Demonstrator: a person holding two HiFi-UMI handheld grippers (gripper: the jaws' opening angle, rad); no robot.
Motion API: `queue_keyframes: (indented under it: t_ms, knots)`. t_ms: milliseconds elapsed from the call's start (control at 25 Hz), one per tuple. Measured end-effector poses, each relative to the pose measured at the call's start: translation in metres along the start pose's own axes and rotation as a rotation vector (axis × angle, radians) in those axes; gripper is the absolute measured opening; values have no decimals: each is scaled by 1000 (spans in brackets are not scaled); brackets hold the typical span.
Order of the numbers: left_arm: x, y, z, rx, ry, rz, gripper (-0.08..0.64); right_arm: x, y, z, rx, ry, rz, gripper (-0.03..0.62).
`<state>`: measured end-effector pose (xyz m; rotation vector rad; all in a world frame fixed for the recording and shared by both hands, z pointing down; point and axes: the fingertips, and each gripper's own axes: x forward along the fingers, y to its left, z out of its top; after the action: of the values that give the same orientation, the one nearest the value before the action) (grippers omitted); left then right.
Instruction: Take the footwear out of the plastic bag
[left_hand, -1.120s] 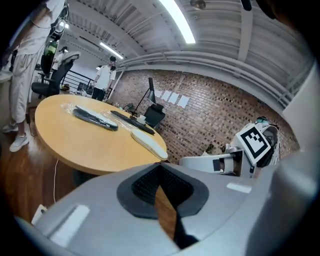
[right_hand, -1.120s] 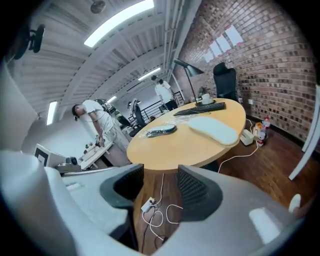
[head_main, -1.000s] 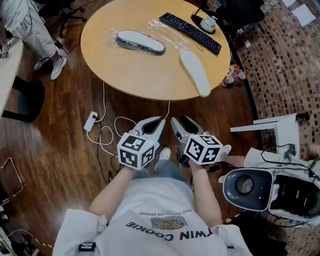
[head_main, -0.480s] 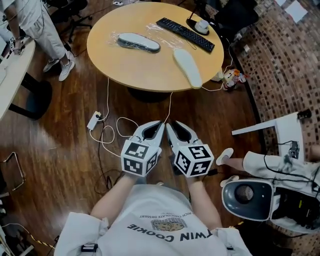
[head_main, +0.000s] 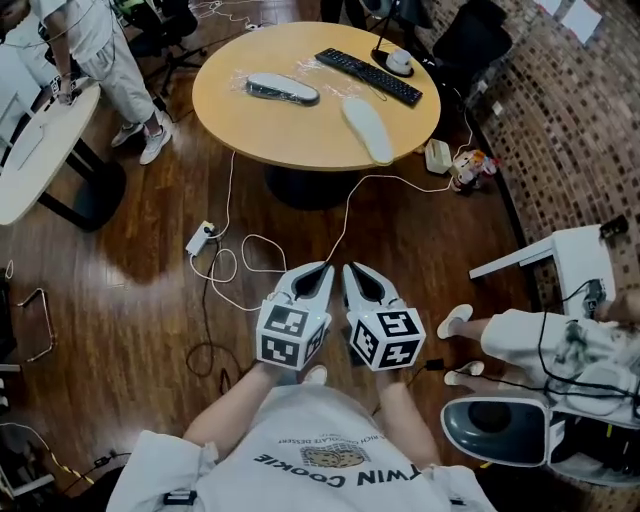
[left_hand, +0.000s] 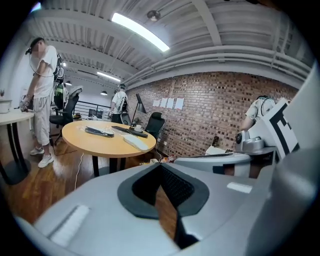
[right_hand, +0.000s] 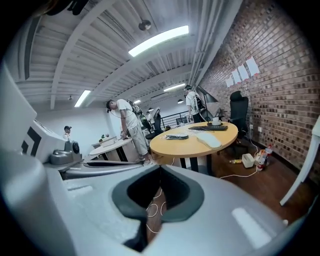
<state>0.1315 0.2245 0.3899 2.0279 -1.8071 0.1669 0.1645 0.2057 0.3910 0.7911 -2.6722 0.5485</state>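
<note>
Footwear (head_main: 283, 88), apparently bagged, on table (head_main: 300, 135), farther away than before

Tan tabletop (head_main: 290, 130), white footwear (head_main: 367, 128), black keyboard (head_main: 368, 76), dark brown plank floor (head_main: 120, 290), red-brown brick wall (left_hand: 220, 110), clear plastic bag (head_main: 237, 80).
</note>
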Motion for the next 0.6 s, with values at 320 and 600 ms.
queue_keyframes:
  t_ms: [320,600]
  knots:
    - [-26,-11,-4,19,-1,78,5,-26,11,-7,-53,-34,29,3]
    - [-36,-26,-7,59,-20,87,5,-38,17,-11,-84,-56,28,3]
